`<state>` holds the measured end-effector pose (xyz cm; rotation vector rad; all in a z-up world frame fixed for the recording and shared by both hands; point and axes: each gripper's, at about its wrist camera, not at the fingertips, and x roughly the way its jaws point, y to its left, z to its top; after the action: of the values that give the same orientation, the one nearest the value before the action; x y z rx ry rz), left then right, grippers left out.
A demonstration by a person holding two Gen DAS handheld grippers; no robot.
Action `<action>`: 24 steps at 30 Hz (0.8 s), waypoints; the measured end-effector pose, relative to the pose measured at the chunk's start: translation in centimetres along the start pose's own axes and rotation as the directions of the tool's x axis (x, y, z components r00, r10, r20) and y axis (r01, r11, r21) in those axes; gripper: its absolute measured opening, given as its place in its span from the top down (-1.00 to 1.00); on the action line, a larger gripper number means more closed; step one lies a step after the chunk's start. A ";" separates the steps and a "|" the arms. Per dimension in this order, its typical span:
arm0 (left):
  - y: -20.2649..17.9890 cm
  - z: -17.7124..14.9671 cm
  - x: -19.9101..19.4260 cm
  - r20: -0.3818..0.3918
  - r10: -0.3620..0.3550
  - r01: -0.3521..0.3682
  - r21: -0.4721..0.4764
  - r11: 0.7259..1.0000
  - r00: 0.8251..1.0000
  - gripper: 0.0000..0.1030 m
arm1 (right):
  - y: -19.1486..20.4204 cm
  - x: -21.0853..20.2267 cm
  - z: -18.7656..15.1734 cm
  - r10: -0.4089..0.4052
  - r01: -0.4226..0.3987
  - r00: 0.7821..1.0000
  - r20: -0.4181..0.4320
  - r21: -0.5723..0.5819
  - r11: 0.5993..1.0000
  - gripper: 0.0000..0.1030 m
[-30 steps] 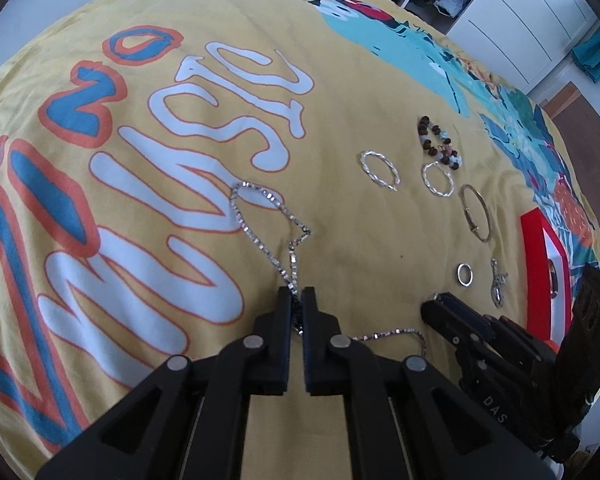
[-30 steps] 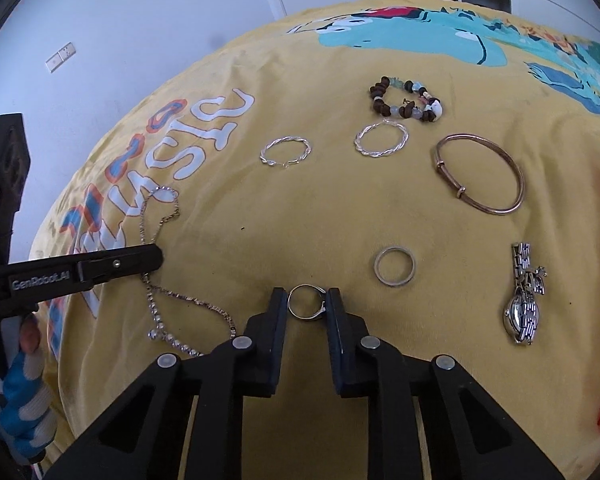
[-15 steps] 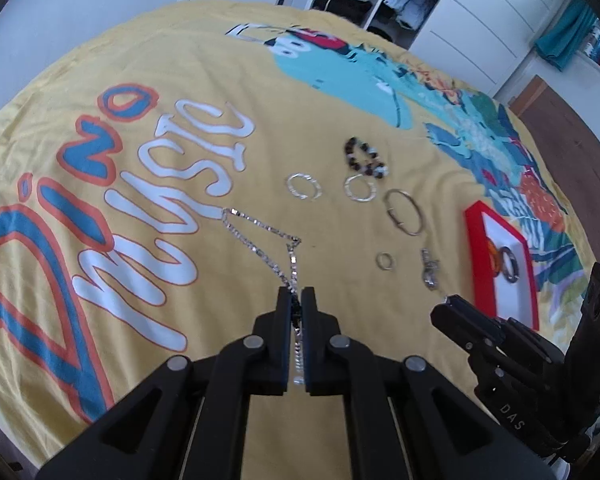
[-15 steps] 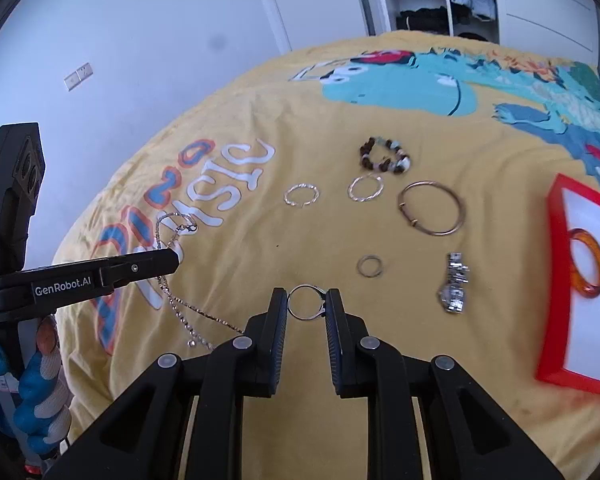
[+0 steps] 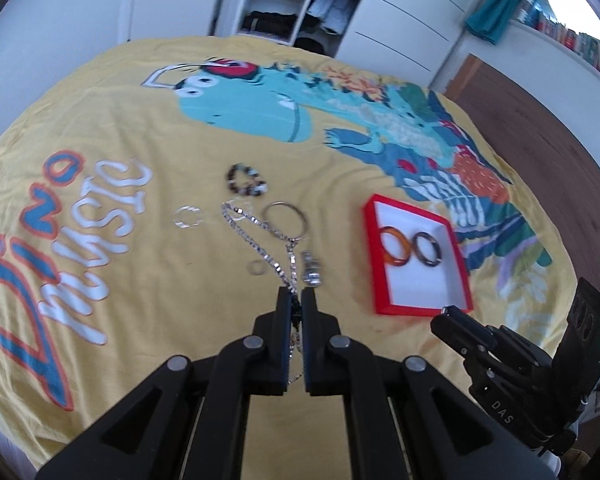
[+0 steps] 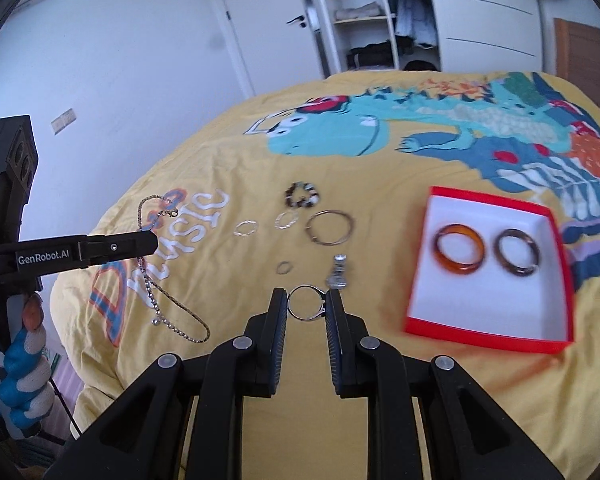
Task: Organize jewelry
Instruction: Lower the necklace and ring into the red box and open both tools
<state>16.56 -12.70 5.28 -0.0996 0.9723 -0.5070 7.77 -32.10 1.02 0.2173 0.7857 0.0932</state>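
— Chain first: where is it?

— The silver chain necklace point(image 5: 260, 246) is pinched between the closed jaws of the left gripper point(image 5: 296, 300), held up off the yellow bedspread point(image 5: 148, 128); loops of it dangle on both sides of the fingers (the right wrist view shows it hanging below the left gripper's tip point(image 6: 148, 242), well above the cover).

— And the right gripper point(image 6: 306, 300)?

— Its jaws stand partly apart, clamped on a thin silver ring point(image 6: 306, 303) that spans the gap between the two pads.

— Where is the box?

— The red box point(image 6: 420, 264) with its white inside lies on the bedspread to the right, holding an amber bangle point(image 6: 458, 254) and a dark bangle point(image 6: 518, 253) side by side.

— What is left on the cover?

— A beaded bracelet point(image 6: 302, 195) farthest back, two small twisted hoops point(image 6: 246, 227) point(image 6: 287, 220) and a large thin bangle point(image 6: 331, 227) in front of it, then a small plain ring point(image 6: 284, 267) and a silver watch point(image 6: 337, 276) nearest the right gripper, all apart from the box.
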 end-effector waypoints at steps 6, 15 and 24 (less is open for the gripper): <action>-7.2 2.7 2.2 -0.002 -0.053 0.053 0.098 0.994 0.999 0.92 | -6.3 -2.7 0.8 -0.094 0.093 0.995 0.031 0.038 0.995 0.63; -16.3 7.9 8.4 0.005 -0.090 0.087 0.220 0.972 0.996 0.92 | -13.8 -2.2 2.9 -0.180 0.177 0.983 0.038 0.061 0.982 0.63; -19.1 3.3 20.1 -0.213 -0.015 0.089 0.345 0.934 0.977 0.92 | -18.6 3.1 1.7 -0.191 0.195 0.980 -0.046 0.080 0.978 0.63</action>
<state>21.43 -39.12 -2.36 0.2570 1.0690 -0.7456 11.19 -49.95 -4.15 0.2187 0.8455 -0.1200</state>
